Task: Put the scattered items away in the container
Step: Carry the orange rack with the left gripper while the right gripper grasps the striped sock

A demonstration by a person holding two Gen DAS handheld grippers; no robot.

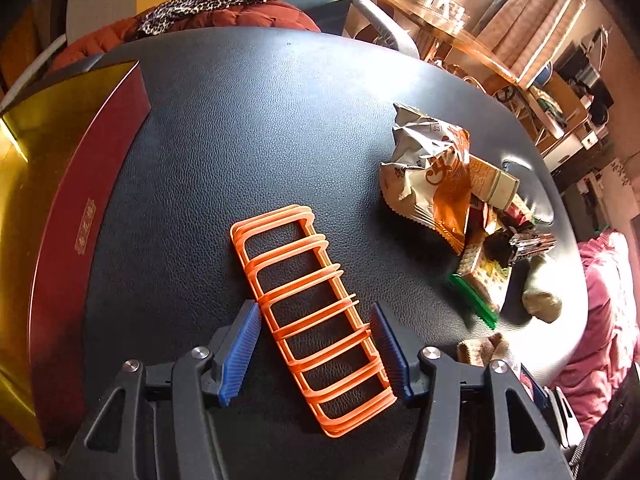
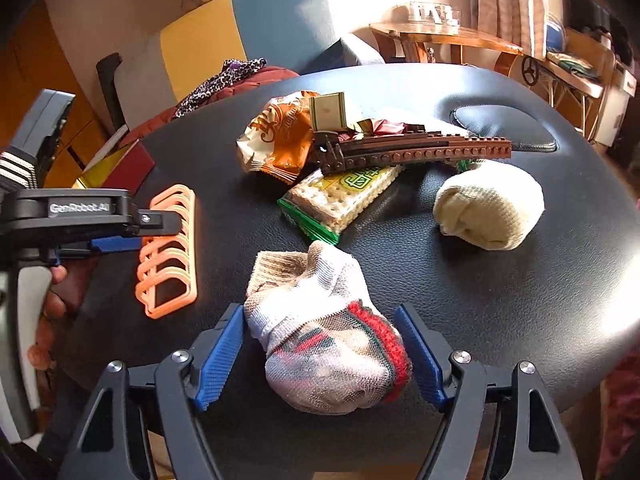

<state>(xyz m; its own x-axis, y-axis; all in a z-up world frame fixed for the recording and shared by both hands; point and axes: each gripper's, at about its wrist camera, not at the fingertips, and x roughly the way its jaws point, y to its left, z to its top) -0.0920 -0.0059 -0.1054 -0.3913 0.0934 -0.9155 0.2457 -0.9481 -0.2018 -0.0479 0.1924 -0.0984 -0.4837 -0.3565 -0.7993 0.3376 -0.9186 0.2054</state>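
An orange plastic rack (image 1: 310,304) lies flat on the black table (image 1: 256,128). My left gripper (image 1: 316,350) is open and straddles the rack's near half, its blue pads close beside the rack's edges. The rack also shows in the right wrist view (image 2: 168,252), with the left gripper (image 2: 120,234) over it. A striped grey sock (image 2: 324,340) lies between the open jaws of my right gripper (image 2: 320,354). The red box with a gold inside (image 1: 80,208) is at the table's left.
A pile of snack wrappers (image 2: 280,136), a cracker pack (image 2: 344,200) and a brown brick strip (image 2: 420,150) sits mid-table. A cream rolled sock (image 2: 488,204) lies to the right. Clothes on a chair (image 1: 216,8) are behind the table. The table edge runs near my grippers.
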